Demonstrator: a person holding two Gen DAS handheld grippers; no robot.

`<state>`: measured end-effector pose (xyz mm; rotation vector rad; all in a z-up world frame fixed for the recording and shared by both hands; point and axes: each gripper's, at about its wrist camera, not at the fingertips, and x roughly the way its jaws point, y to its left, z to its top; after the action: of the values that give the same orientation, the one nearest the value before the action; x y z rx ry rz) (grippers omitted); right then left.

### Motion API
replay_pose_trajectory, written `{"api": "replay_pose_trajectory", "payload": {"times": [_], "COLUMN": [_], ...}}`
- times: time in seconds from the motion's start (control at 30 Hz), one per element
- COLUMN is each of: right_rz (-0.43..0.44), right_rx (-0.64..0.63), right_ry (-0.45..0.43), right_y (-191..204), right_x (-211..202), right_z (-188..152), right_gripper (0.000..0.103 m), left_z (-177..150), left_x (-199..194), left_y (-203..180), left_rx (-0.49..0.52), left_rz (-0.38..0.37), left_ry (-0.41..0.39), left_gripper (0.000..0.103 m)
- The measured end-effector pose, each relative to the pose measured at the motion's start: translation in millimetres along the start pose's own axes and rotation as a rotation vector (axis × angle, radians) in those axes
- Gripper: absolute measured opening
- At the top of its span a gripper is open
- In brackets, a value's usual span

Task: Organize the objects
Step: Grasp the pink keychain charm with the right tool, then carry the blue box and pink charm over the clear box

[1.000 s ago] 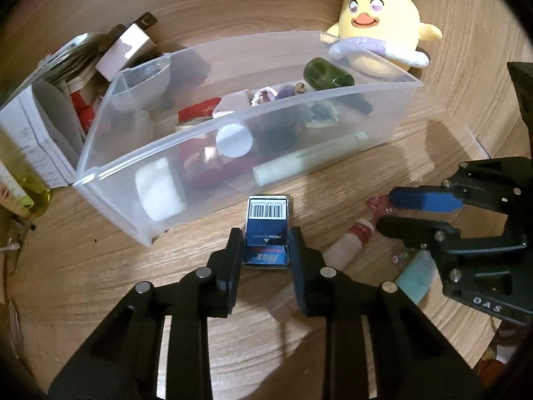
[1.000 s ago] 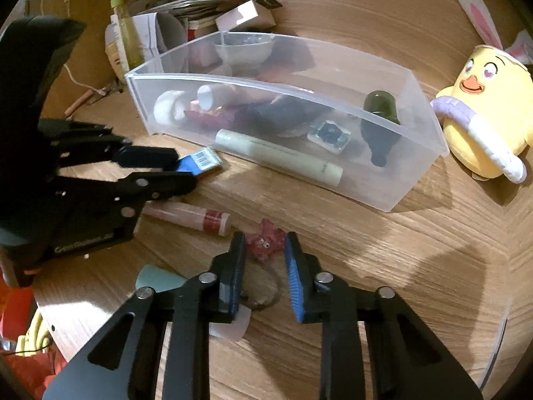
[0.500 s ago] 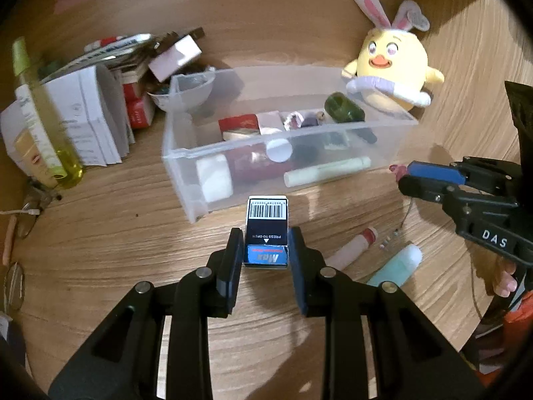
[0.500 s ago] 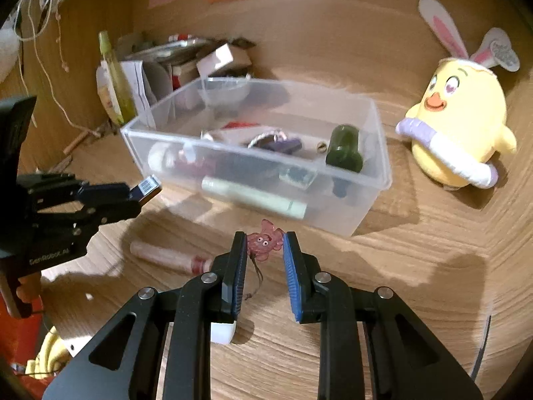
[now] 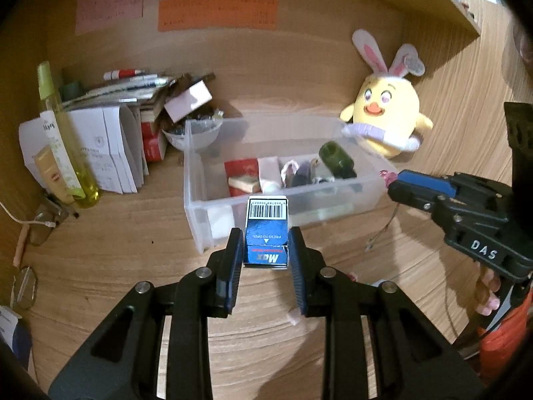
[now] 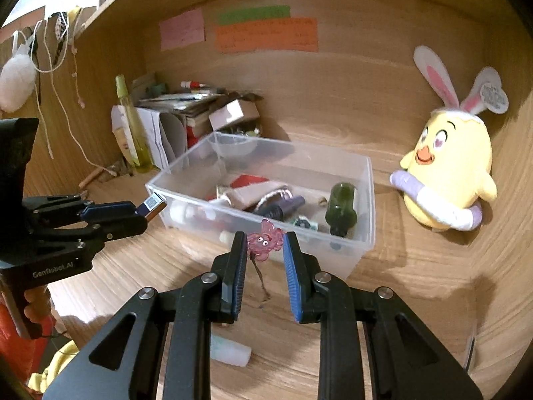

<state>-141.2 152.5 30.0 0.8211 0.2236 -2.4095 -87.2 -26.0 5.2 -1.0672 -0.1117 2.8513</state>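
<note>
Left claw [image 5: 265, 253] clamped on a small blue cardboard box with a barcode label [image 5: 266, 233], held clear above the wooden tabletop [image 5: 133, 250]. White print on the box reads upside down from this view. Just ahead of the claw tips: a clear rectangular plastic bin [image 5: 200, 206], its near wall right behind the box.

Right claw [image 6: 265, 250] clamped on a pink translucent character charm [image 6: 265, 240]; a thin dark cord [image 6: 261, 280] hangs down from the charm between the fingers, free of the tabletop. The bin's near wall lies just beyond the charm.

Inside the bin, ahead of both claws: a dark green glass bottle [image 6: 341, 206] lying on its side toward the right end, a red flat packet [image 5: 241, 170] toward the left, and mixed small items between them, too jumbled to sort out.

Right of the bin, apart from it: a yellow plush chick with bunny ears [image 6: 446, 173], upright against the back panel.

Below the right claw, on the tabletop: a pale teal tube [image 6: 230, 351], partly hidden by the fingers.

Far left of the bin: a tall yellow-green spray bottle [image 5: 66, 153] beside stacked papers.
</note>
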Motion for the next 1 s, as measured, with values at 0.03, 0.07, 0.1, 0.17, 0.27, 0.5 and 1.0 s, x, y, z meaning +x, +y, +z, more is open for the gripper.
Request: {"api": "replay_pose_trajectory", "payload": {"times": [0.03,0.07,0.1,0.17,0.27,0.5,1.0], "right_rz": [0.000,0.003,0.004,0.001,0.003,-0.010,-0.052], "right_rx": [-0.001,-0.002,-0.003,-0.006,-0.005,-0.014,-0.012], "right_ry": [-0.004,-0.011,-0.019,-0.034,-0.056,-0.111,-0.102], "right_y": [1,2,2,3,3,2,-14], "right_x": [0,-1,-1,-3,-4,-7,15], "right_z": [2,5,7,12,21,48,73], "right_gripper": [0.020,0.020,0.020,0.020,0.020,0.020,0.020], "left_z": [2,5,7,12,20,36,63], "left_x": [-1,-3,-4,-6,-8,-3,31], "left_y": [-1,-1,-2,-3,-4,-2,14], "left_rx": [0.000,0.001,0.002,0.005,0.006,0.003,-0.025], "left_rz": [-0.002,-0.001,-0.001,0.000,-0.003,-0.002,-0.006], "left_ry": [-0.006,-0.013,-0.019,-0.032,-0.048,-0.077,-0.049], "left_gripper": [0.027,0.027,0.027,0.027,0.027,0.027,0.027]}}
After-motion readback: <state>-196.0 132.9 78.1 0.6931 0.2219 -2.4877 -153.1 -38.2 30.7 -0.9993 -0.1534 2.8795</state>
